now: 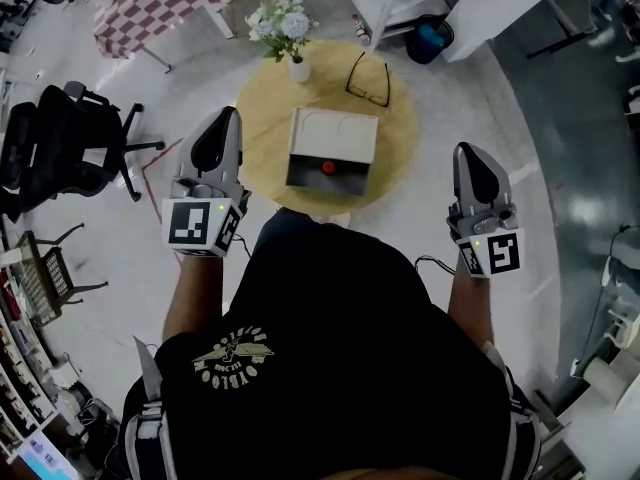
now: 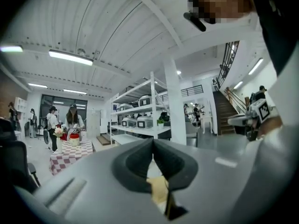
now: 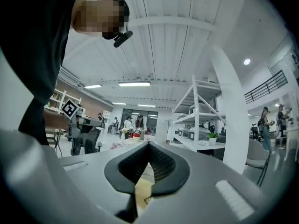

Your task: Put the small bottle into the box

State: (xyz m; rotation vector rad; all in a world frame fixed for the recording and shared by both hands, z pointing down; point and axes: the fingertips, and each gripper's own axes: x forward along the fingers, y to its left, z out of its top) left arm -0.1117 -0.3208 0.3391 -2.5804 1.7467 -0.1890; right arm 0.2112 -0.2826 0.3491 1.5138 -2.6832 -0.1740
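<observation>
- A person in a black T-shirt (image 1: 330,348) holds a gripper in each hand, both raised over the floor on the near side of a round wooden table (image 1: 400,108).
- The left gripper (image 1: 227,114) has its jaws pressed together with nothing between them; it touches nothing.
- The right gripper (image 1: 466,150) is likewise closed on itself and empty, well apart from the table.
- A white box (image 1: 335,133) sits at the table's middle. In its dark open part lies the small bottle (image 1: 328,167), seen only as a round red top.
- Behind the box, black glasses (image 1: 368,78) lie on the table, beside a white vase (image 1: 299,69) of pale flowers at the far edge.
</observation>
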